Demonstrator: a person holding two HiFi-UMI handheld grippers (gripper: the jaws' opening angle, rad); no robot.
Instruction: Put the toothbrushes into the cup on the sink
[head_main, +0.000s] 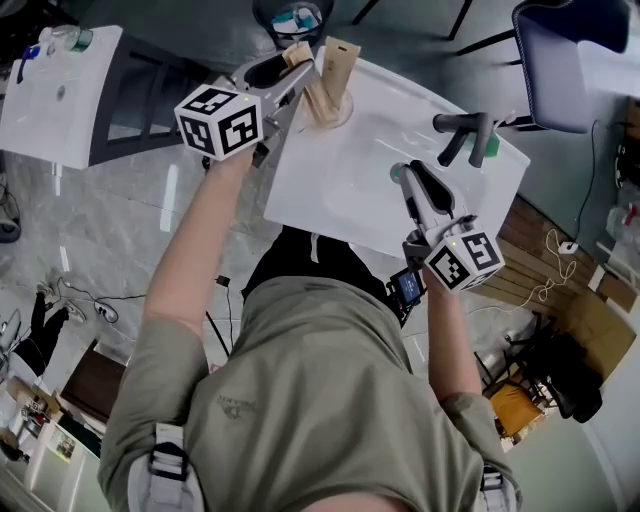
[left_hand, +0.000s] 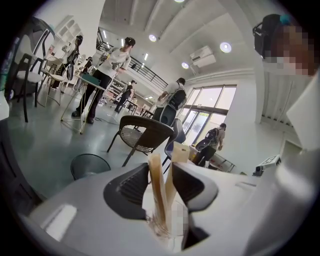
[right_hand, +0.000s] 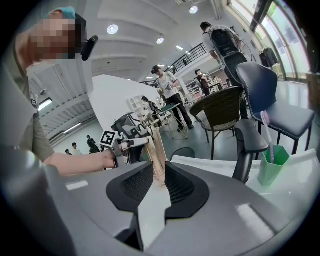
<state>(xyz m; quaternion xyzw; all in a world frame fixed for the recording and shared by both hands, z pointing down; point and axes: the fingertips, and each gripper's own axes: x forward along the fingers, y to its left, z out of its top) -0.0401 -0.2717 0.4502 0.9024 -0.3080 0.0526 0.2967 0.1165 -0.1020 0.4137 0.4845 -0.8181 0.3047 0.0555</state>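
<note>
2 toothbrushes (head_main: 322, 85): both in tan card packs, and they're standing in the cup, tops leaning apart from each other.
Cup (head_main: 336, 113): clear glass, sitting on the far left corner of the sink (head_main: 350, 195), right at the rim.
Left gripper (head_main: 290, 68): it's up at the cup, jaws spread apart, and its own view shows the 2 packs (left_hand: 157, 190) rising between the black pads, which do not clamp them.
Right gripper (head_main: 410, 172): hovering over the white basin, well apart from the cup, jaws parted by a narrow gap and nothing in them; only bare sink shows through that gap.
Faucet (head_main: 460, 130): black, at the right side of the sink.
Green cup (head_main: 487, 150): just beside the faucet, with 1 brush standing in it.
</note>
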